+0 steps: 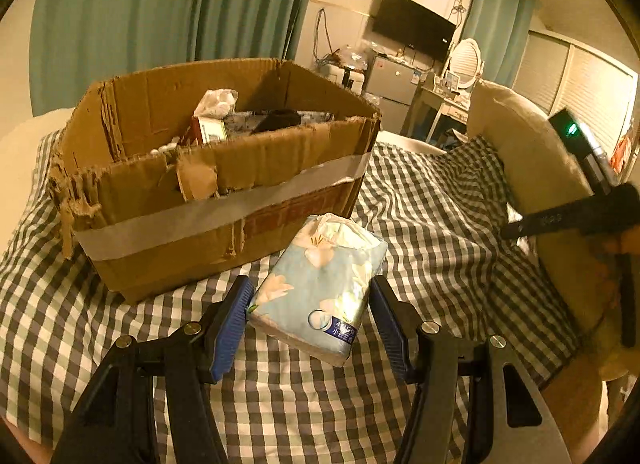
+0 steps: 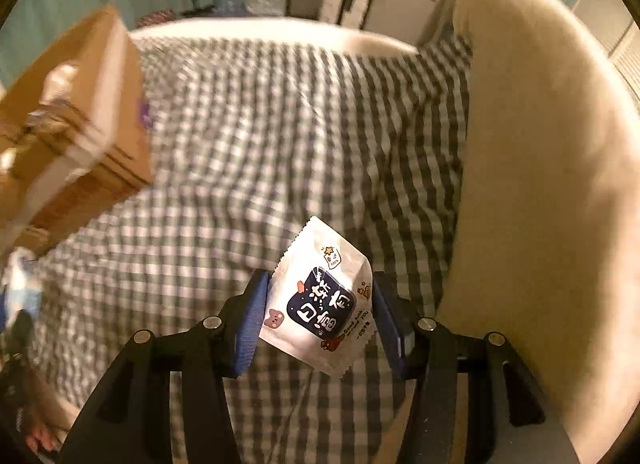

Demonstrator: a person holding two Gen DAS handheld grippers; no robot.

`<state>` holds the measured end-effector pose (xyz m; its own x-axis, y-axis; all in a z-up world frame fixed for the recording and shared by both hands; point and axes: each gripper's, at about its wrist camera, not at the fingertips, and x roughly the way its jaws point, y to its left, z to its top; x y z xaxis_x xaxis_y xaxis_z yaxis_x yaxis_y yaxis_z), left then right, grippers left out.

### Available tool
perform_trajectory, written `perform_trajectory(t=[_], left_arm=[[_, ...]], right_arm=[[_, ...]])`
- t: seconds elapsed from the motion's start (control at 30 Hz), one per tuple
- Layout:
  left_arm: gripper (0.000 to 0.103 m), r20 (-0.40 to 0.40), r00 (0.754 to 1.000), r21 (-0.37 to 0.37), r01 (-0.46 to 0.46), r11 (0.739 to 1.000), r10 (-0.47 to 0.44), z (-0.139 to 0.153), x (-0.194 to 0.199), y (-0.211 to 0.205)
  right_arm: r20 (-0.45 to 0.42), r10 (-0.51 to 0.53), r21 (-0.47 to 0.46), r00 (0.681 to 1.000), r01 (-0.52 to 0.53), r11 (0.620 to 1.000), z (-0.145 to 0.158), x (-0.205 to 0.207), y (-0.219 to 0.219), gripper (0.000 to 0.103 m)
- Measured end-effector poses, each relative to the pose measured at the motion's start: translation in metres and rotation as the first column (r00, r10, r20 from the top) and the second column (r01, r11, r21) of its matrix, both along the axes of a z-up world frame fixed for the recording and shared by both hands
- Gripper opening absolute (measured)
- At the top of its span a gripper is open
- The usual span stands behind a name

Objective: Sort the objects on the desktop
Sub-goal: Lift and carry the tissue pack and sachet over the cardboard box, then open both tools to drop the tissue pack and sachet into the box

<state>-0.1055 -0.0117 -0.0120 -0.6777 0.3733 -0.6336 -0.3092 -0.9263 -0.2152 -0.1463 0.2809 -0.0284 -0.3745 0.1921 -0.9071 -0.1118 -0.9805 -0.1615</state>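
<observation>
My left gripper (image 1: 310, 296) is shut on a light blue flowered tissue pack (image 1: 320, 288) and holds it just above the checked cloth, in front of the torn cardboard box (image 1: 224, 199). The box holds a tissue box, a dark object and other items. My right gripper (image 2: 318, 304) is shut on a white snack packet (image 2: 320, 304) with a dark blue label, held above the cloth. The right gripper's body also shows at the right edge of the left wrist view (image 1: 592, 215). The cardboard box shows blurred at the left of the right wrist view (image 2: 80, 123).
A grey and white checked cloth (image 1: 420, 223) covers the surface. A large cream cushion (image 2: 540, 183) stands along the right side. Behind are teal curtains, a wall television (image 1: 412, 25), a small fridge and a dressing table with a mirror.
</observation>
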Motion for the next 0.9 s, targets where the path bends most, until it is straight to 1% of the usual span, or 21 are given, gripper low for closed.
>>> perform_trajectory(t=[0.07, 0.13, 0.23, 0.27, 0.37, 0.4, 0.5, 0.6, 0.67, 0.7, 0.73, 0.83, 0.87, 0.9], left_arm=[[0.061, -0.009, 1.000, 0.018, -0.003, 1.000, 0.003, 0.007, 0.001, -0.003], [0.061, -0.035, 0.999, 0.032, -0.008, 0.999, 0.009, 0.020, 0.002, -0.007], [0.061, -0.083, 0.996, 0.017, -0.033, 0.999, 0.034, 0.046, 0.003, -0.012], [0.061, -0.089, 0.995, 0.005, -0.043, 0.999, 0.044, 0.053, 0.002, -0.013], [0.061, -0.112, 0.992, 0.006, -0.063, 0.998, 0.063, 0.084, -0.007, -0.022], [0.061, -0.120, 0.990, 0.006, -0.072, 0.997, 0.072, 0.091, -0.010, -0.026], [0.061, -0.152, 0.982, 0.009, -0.111, 0.994, 0.111, 0.118, -0.027, -0.042], [0.061, -0.173, 0.974, -0.003, -0.151, 0.989, 0.148, 0.130, -0.044, -0.057], [0.062, -0.184, 0.967, -0.010, -0.183, 0.983, 0.178, 0.133, -0.056, -0.068], [0.062, -0.181, 0.964, -0.012, -0.198, 0.980, 0.193, 0.131, -0.065, -0.073], [0.062, -0.179, 0.963, -0.011, -0.205, 0.979, 0.200, 0.129, -0.068, -0.075], [0.062, -0.164, 0.961, -0.007, -0.228, 0.974, 0.224, 0.115, -0.086, -0.085], [0.062, -0.157, 0.960, -0.006, -0.236, 0.972, 0.232, 0.110, -0.092, -0.088], [0.064, -0.144, 0.960, -0.006, -0.243, 0.970, 0.239, 0.102, -0.100, -0.089]], right_arm=[[-0.044, 0.045, -0.018, 0.998, -0.046, 0.999, 0.021, 0.008, -0.013, 0.051], [-0.086, 0.086, -0.041, 0.993, -0.090, 0.995, 0.039, 0.009, -0.026, 0.051], [-0.159, 0.151, -0.078, 0.976, -0.165, 0.983, 0.067, 0.010, -0.053, 0.051], [-0.196, 0.182, -0.099, 0.964, -0.204, 0.974, 0.081, 0.012, -0.065, 0.051], [-0.265, 0.231, -0.152, 0.936, -0.278, 0.949, 0.104, 0.012, -0.090, 0.051], [-0.292, 0.250, -0.175, 0.923, -0.309, 0.935, 0.113, 0.011, -0.101, 0.051], [-0.337, 0.295, -0.207, 0.894, -0.376, 0.903, 0.126, 0.001, -0.127, 0.051], [-0.372, 0.317, -0.233, 0.873, -0.418, 0.878, 0.130, -0.017, -0.153, 0.051], [-0.393, 0.323, -0.267, 0.861, -0.443, 0.856, 0.128, -0.031, -0.169, 0.051], [-0.399, 0.323, -0.272, 0.858, -0.447, 0.852, 0.127, -0.036, -0.174, 0.051], [-0.404, 0.324, -0.272, 0.856, -0.450, 0.850, 0.123, -0.043, -0.181, 0.051], [-0.438, 0.323, -0.219, 0.839, -0.448, 0.867, 0.109, -0.061, -0.198, 0.051], [-0.443, 0.322, -0.220, 0.837, -0.450, 0.866, 0.100, -0.069, -0.202, 0.053], [-0.450, 0.313, -0.227, 0.836, -0.446, 0.866, 0.094, -0.074, -0.203, 0.057]])
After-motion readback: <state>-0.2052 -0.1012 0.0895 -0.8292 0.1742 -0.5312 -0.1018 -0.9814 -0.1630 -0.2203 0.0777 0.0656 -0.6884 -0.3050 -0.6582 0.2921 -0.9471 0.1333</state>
